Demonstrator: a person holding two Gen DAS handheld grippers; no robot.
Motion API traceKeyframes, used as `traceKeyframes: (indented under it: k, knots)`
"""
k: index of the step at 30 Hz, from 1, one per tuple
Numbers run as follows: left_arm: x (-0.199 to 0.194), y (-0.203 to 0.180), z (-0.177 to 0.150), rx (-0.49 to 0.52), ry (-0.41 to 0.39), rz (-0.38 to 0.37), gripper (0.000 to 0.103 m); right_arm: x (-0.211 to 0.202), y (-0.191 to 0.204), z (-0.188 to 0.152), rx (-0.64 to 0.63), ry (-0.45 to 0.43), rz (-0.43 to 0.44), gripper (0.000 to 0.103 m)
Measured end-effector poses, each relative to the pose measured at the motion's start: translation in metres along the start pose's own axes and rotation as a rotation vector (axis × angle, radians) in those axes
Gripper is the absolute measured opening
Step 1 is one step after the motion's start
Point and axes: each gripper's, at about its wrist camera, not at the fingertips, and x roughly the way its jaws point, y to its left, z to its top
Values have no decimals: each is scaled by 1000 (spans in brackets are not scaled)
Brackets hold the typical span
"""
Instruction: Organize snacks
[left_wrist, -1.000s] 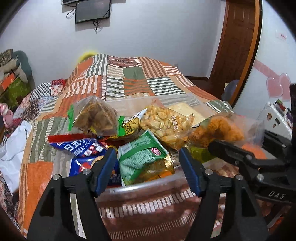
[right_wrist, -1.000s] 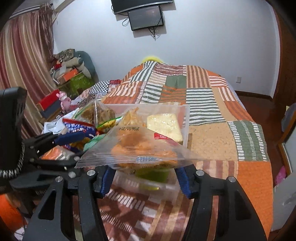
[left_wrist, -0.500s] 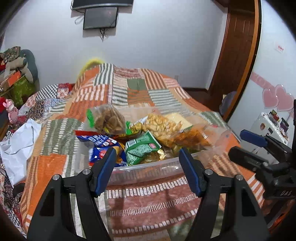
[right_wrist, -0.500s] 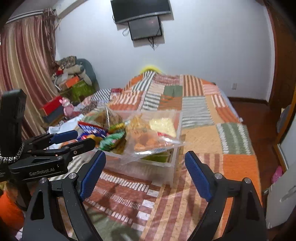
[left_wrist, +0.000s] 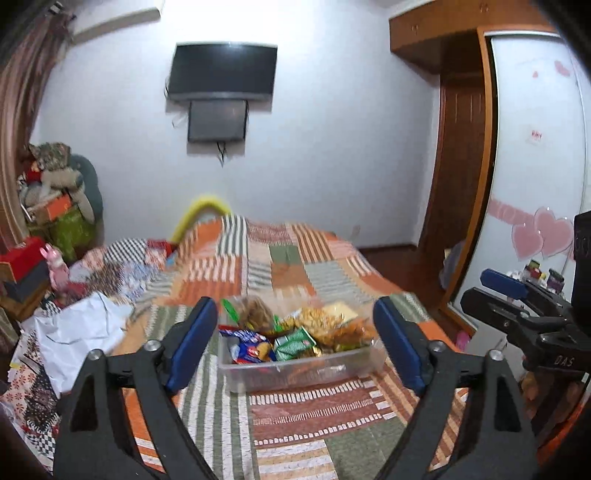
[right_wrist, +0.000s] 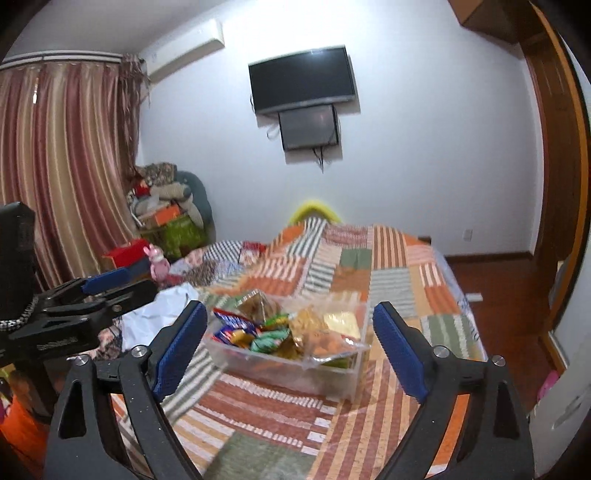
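Both claws hang clear above the bed (left_wrist: 295, 413) — the left gripper (left_wrist: 295, 347) and right gripper (right_wrist: 286, 343) each spreading wider, jaws opening on nothing. The clear bin (left_wrist: 295, 371) sits on the quilt ahead, packed with snacks (left_wrist: 295, 332) — blue, green and orange bags touching.

bed (left_wrist: 288, 266): patchwork quilt | on it: clear snack bin (left_wrist: 295, 369), white bag (left_wrist: 85, 332)

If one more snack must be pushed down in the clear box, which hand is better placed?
Probably the left gripper: the box sits centred between its empty, opening jaws. The right gripper sees it at an angle.
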Motion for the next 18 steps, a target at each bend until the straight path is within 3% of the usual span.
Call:
traceKeyframes:
  k: [1,8,18]
  knots:
    - [-8,-1,1,2,-18,6,91,-5,1,-1,3,-17,-5,102]
    - [-41,-5,-5,-2,-85,27,103,-26,13,-3,23,-72,21,103]
    - [-50,-6,-17,-17,-100,21,103,-29,21,-9,26,-78,31,103]
